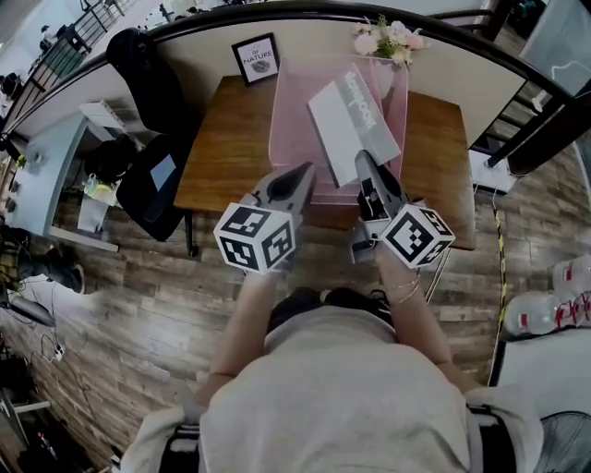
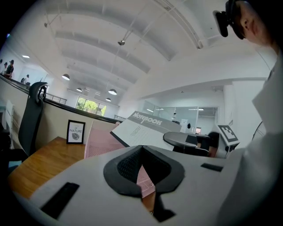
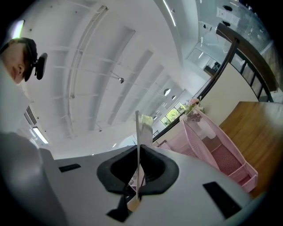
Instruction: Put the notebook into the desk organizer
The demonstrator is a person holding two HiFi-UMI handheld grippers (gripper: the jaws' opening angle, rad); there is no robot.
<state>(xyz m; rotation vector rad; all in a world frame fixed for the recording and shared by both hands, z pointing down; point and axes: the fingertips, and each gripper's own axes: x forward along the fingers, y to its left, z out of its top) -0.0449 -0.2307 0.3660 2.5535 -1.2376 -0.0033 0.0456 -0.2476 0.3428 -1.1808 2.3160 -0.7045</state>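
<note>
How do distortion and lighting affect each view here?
Head view: fisheye bends the railing; the notebook is sharp. Left gripper view: evenly lit, cover lettering legible. Right gripper view: bright ceiling, the notebook edge-on in the right tool.
</note>
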